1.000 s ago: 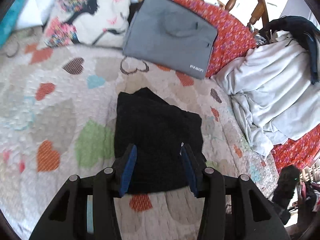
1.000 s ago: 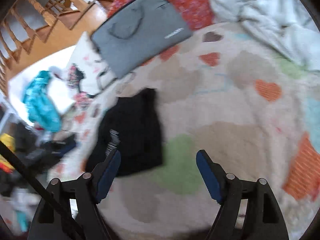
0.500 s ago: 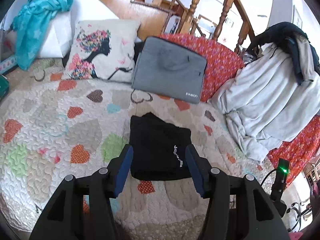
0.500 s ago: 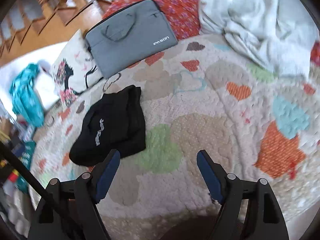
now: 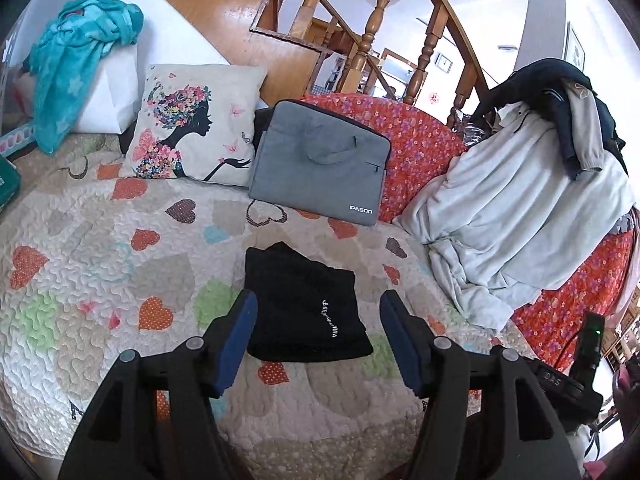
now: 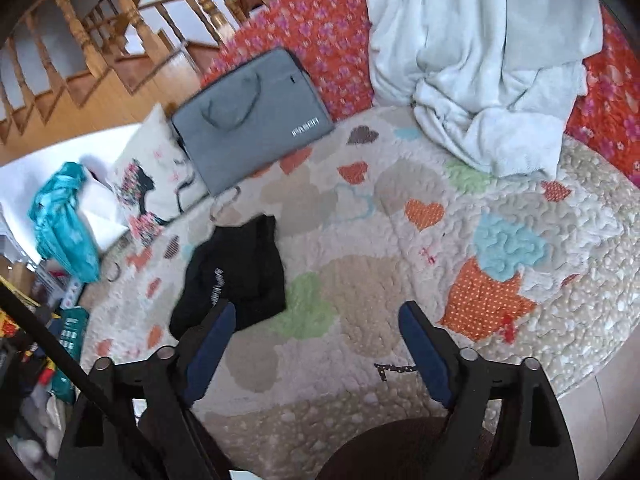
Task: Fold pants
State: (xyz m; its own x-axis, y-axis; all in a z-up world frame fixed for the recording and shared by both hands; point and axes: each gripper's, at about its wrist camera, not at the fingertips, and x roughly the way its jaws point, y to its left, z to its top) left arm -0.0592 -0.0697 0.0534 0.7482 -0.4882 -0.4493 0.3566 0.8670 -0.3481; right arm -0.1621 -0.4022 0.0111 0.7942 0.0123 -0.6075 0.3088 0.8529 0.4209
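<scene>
The black pants (image 5: 302,304) lie folded into a small rectangle with white lettering on the heart-patterned quilt (image 5: 100,272). My left gripper (image 5: 318,320) is open and empty, held above and just short of the pants' near edge. In the right wrist view the pants (image 6: 236,272) lie left of centre. My right gripper (image 6: 316,334) is open and empty, raised over the quilt (image 6: 400,220) to the right of the pants.
A grey laptop bag (image 5: 320,166) leans on the red floral cushion (image 5: 416,148) behind the pants. A printed pillow (image 5: 192,124) sits at back left. A pale blanket (image 5: 512,216) is heaped at right. A teal cloth (image 5: 76,60) lies far left. Stair railing stands behind.
Both grippers have pulled back and up from the pants, which now look smaller and farther. The left jaws have opened wider. The pants lie unmoved.
</scene>
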